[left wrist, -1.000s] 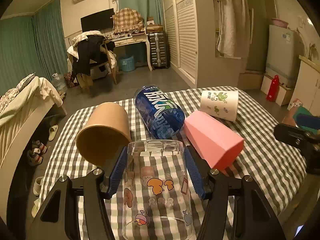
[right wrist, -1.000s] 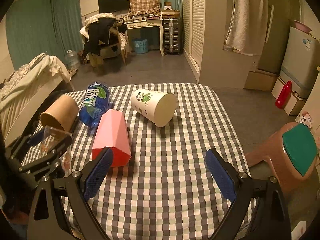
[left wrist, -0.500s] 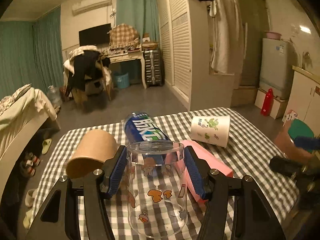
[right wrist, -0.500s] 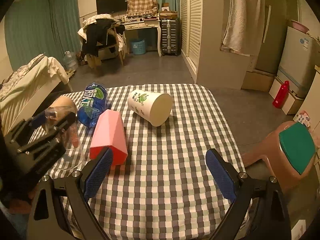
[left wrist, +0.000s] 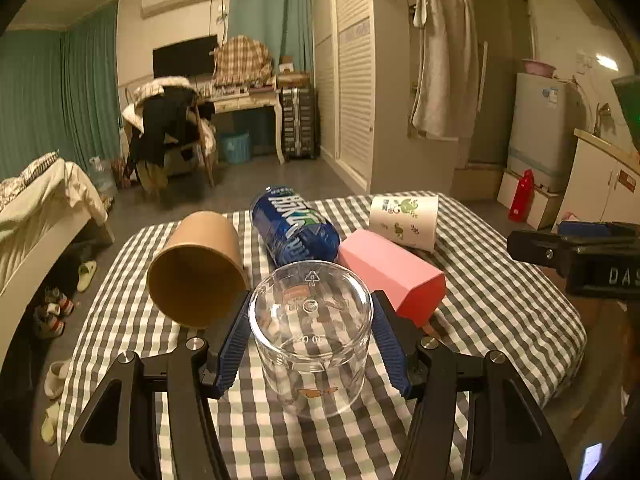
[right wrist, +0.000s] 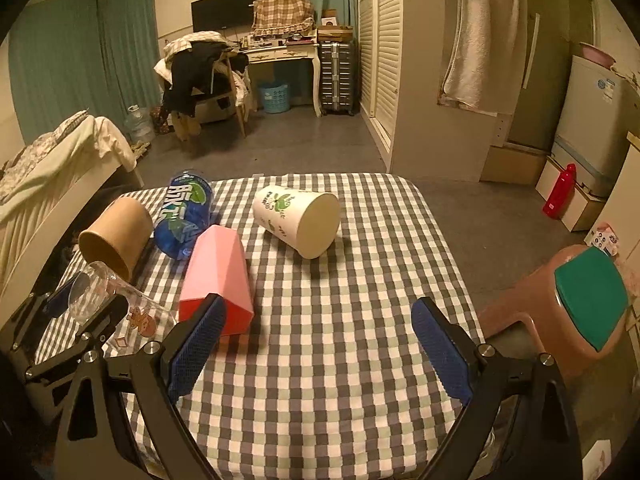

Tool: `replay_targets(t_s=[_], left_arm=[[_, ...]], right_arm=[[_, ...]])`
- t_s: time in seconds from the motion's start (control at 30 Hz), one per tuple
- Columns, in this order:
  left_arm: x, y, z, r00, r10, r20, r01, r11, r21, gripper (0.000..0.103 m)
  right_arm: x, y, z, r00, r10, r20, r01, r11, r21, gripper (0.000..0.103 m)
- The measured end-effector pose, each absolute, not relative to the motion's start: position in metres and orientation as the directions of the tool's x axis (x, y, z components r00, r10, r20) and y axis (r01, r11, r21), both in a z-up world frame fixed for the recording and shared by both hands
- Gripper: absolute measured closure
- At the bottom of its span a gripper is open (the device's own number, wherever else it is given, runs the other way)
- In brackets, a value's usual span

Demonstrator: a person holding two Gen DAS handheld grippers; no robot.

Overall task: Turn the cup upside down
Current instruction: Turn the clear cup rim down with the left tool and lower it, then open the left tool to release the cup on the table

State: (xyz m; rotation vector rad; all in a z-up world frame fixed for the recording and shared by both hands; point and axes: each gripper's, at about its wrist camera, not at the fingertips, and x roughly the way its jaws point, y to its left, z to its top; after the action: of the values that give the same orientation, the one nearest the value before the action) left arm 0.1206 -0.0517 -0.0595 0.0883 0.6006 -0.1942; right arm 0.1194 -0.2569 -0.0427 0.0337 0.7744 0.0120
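Note:
My left gripper (left wrist: 311, 334) is shut on a clear plastic cup with cartoon prints (left wrist: 310, 336). I hold it above the checked tablecloth (left wrist: 500, 308) with its base tipped up toward the camera and its mouth pointing down and away. The cup (right wrist: 108, 300) and left gripper (right wrist: 82, 306) also show at the left of the right wrist view, cup tilted. My right gripper (right wrist: 316, 344) is open and empty over the near middle of the table (right wrist: 360, 280).
On the cloth lie a brown paper cup (left wrist: 198, 268), a blue bottle (left wrist: 292, 230), a pink faceted cup (left wrist: 390, 272) and a white printed paper cup (left wrist: 404, 216), all on their sides. A brown stool with a green top (right wrist: 576, 304) stands right of the table.
My left gripper has turned the clear cup over: its base, first facing away, now faces the camera. The gripper rose, then tilted down. The right gripper has barely moved.

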Motion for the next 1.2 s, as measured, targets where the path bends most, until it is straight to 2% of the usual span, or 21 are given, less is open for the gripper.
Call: replay_targets(t_s=[0.13,0.33,0.57,0.67,0.77,1.03,1.2], left_arm=[[0.125,-0.055,-0.058,0.795,-0.141,-0.59,0.195,0.981,0.027,0.043],[0.139,-0.063,-0.053,0.826,-0.136,-0.548,0.18,0.983,0.026,0.043],[0.141,-0.068,-0.064,0.82,-0.131,-0.557,0.191,0.98,0.05,0.043],[0.141,-0.066,-0.061,0.81,-0.148,-0.567,0.21,0.977,0.046,0.038],[0.139,-0.061,-0.055,0.824,-0.133,-0.551,0.184,0.982,0.038,0.017],[0.13,-0.042,-0.018,0.847,-0.158,-0.507,0.161,0.986,-0.039,0.015],[0.109,-0.024,0.008,0.864,-0.081,-0.496,0.085,0.996,-0.014,0.012]], right_arm=[[0.114,-0.253,-0.039,0.723,0.028,-0.69,-0.012,1.0,0.028,0.009],[0.109,-0.257,-0.037,0.727,0.01,-0.687,0.005,1.0,0.019,0.009],[0.105,-0.262,-0.034,0.728,-0.006,-0.686,0.019,1.0,0.011,0.009],[0.104,-0.26,-0.035,0.726,-0.004,-0.688,0.016,1.0,0.011,0.009],[0.102,-0.257,-0.033,0.731,0.0,-0.682,0.008,1.0,0.009,0.009],[0.091,-0.252,-0.019,0.764,0.009,-0.645,-0.003,1.0,0.01,0.009],[0.078,-0.248,-0.005,0.799,0.017,-0.601,-0.018,1.0,0.005,0.009]])
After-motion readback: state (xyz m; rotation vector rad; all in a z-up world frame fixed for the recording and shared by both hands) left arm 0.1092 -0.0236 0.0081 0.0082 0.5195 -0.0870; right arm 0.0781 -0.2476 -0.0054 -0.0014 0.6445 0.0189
